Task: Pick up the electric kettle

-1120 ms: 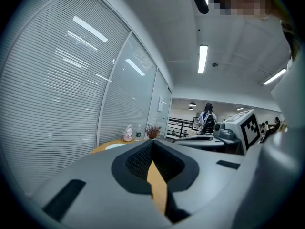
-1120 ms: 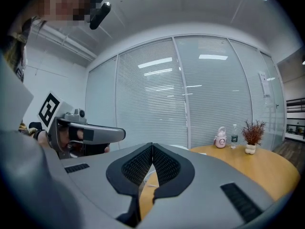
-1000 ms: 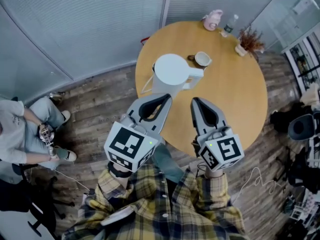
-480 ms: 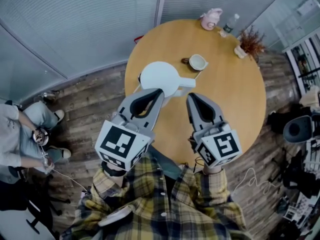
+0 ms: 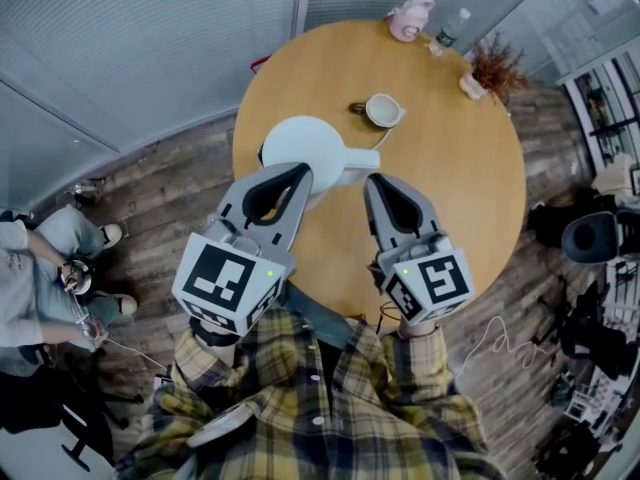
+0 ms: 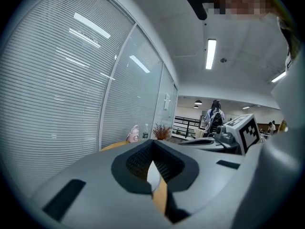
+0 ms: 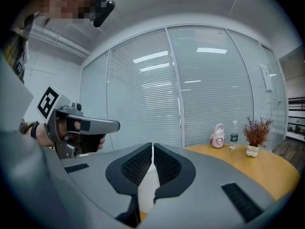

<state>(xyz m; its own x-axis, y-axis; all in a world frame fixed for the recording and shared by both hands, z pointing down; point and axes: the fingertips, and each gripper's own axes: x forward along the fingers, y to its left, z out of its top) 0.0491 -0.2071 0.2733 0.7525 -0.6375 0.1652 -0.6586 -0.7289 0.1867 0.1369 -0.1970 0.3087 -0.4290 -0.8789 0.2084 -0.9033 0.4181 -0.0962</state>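
A white kettle (image 5: 305, 148) on a honey-yellow table (image 5: 450, 188); yellow-and-grey plaid shirt (image 5: 330, 408); grey left gripper (image 5: 298, 173) and right gripper (image 5: 376, 184) with black-and-white markers (image 5: 222, 280); pink flask (image 5: 408, 18), white cup (image 5: 383, 109), brown plank floor (image 5: 170, 198).

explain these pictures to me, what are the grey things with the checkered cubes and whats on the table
No robot here: a person in a plaid shirt holds a gripper in each hand, the left gripper and the right gripper; the patterned cubes belong to them. The top-down picture comes from a camera on the person's head; the other two come from cameras on the grippers, looking along their jaws. On the round wooden table stand a white electric kettle, a cup, a pink flask, a water bottle and a small plant. Both pairs of jaws are shut and hold nothing.
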